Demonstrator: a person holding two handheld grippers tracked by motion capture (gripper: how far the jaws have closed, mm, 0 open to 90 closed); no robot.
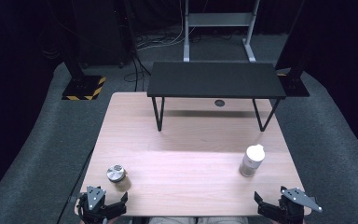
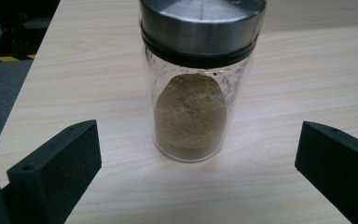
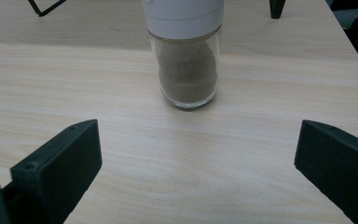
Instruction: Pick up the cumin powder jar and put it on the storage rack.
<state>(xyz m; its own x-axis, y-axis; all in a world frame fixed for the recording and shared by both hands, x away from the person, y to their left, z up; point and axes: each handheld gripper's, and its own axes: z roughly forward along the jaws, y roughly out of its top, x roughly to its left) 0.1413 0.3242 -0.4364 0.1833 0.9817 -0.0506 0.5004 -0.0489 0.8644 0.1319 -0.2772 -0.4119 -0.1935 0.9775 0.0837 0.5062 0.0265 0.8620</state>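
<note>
L gripper (image 1: 103, 207), jaws wide and empty, sits at near table edge w/ upright steel-lidded glass jar of tan powder (image 1: 115, 173) just ahead; R gripper (image 1: 279, 207), likewise open, faces white-capped glass jar (image 1: 252, 160) farther ahead.

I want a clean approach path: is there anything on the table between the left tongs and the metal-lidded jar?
No. In the left gripper view, bare wooden table lies between the open left tongs and the metal-lidded jar; the high view agrees.
</note>
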